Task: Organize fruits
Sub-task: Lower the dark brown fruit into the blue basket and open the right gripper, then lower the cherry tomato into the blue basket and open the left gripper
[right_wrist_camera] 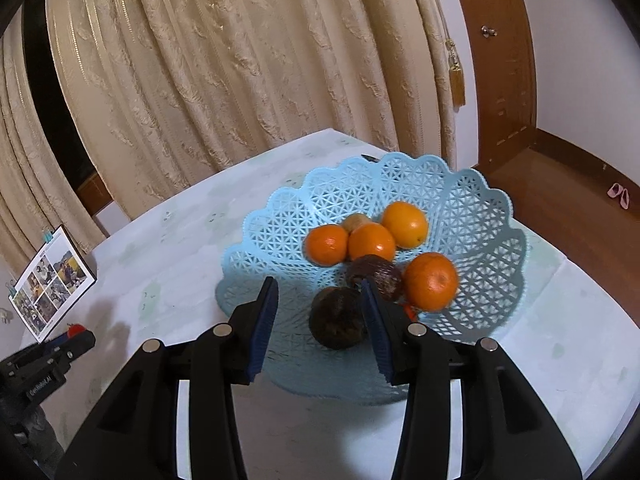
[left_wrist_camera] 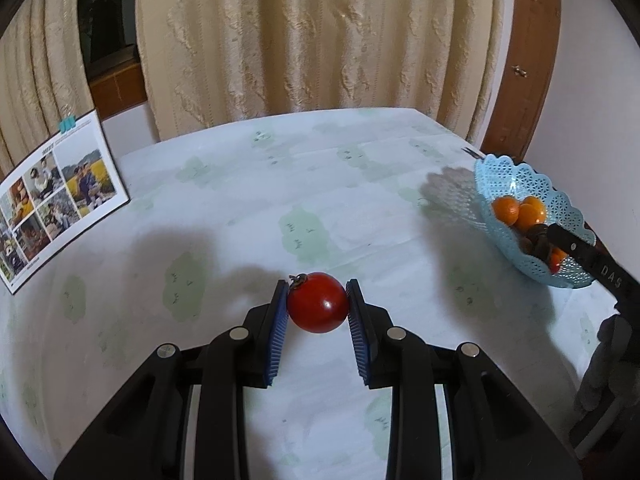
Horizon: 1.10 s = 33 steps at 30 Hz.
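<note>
At about nine o'clock on the table (left_wrist_camera: 224,208) a photo card (left_wrist_camera: 60,196) stands near the left edge. From the card across to the middle, the pale cloth with green patches is bare, so there is wide open room.

In the middle, the left gripper (left_wrist_camera: 318,304) pinches a red tomato (left_wrist_camera: 318,302) between its two blue pads, one on each side. The tomato's stem points to about eleven o'clock.

At about three o'clock a blue basket (left_wrist_camera: 520,176) sits close to the right edge of the table and near the far corner. Behind the table hangs a cream curtain (left_wrist_camera: 312,40).

The right wrist view looks down into the basket. Here four oranges (right_wrist_camera: 431,282) show, with two dark brown fruits (right_wrist_camera: 338,318) at about six o'clock of them and a small tan fruit (right_wrist_camera: 356,220) at the back. The right gripper (right_wrist_camera: 320,312) hangs over the near rim with its jaws apart and nothing pressed between them; one dark fruit lies under the gap. Only this view shows the brown floor (right_wrist_camera: 560,184) past the table's right edge. Only the left wrist view shows the tomato up close.
</note>
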Motion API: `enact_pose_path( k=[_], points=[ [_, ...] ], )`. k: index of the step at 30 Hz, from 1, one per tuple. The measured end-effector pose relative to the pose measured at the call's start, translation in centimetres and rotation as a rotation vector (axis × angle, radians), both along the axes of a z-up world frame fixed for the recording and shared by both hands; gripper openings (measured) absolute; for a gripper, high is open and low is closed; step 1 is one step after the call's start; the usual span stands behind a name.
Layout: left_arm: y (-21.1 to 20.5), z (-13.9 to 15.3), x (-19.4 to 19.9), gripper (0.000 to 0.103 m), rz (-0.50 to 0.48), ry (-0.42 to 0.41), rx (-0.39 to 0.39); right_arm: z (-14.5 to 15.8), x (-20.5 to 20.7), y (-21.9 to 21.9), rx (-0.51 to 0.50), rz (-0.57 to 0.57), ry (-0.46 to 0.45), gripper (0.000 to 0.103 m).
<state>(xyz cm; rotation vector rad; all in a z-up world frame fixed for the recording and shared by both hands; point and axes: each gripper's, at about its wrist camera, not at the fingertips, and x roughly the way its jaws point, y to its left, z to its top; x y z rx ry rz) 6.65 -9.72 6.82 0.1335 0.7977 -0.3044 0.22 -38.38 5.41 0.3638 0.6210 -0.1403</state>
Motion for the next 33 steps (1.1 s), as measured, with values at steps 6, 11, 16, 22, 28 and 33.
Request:
enact_pose_path(
  k=[6, 11, 16, 22, 28, 33],
  points=[
    [-3.0, 0.8, -0.2, 0.029, -0.056, -0.014, 0.002, -0.1, -2.0, -0.8, -0.019, -0.048, -0.044, 0.045],
    [-6.1, 1.9, -0.5, 0.029, -0.113, -0.041, -0.004, 0.1, -3.6, -1.4, -0.057, -0.113, -0.1, 0.049],
    [-9.3, 2.6, -0.6, 0.029, -0.169, -0.063, -0.011, 0.1, -4.2, -2.2, -0.054, -0.162, -0.128, 0.05],
    [-12.4, 2.5, -0.3, 0.029, -0.218, -0.065, -0.017, 0.1, -4.5, -2.6, -0.042, -0.19, -0.143, 0.05],
    [-15.4, 2.1, 0.1, 0.029, -0.261, -0.071, -0.02, 0.0, -5.0, -3.2, -0.027, -0.227, -0.147, 0.05],
    [-17.0, 1.6, 0.4, 0.029, -0.286, -0.067, -0.016, 0.1, -5.3, -3.1, -0.036, -0.238, -0.152, 0.05]
  ],
)
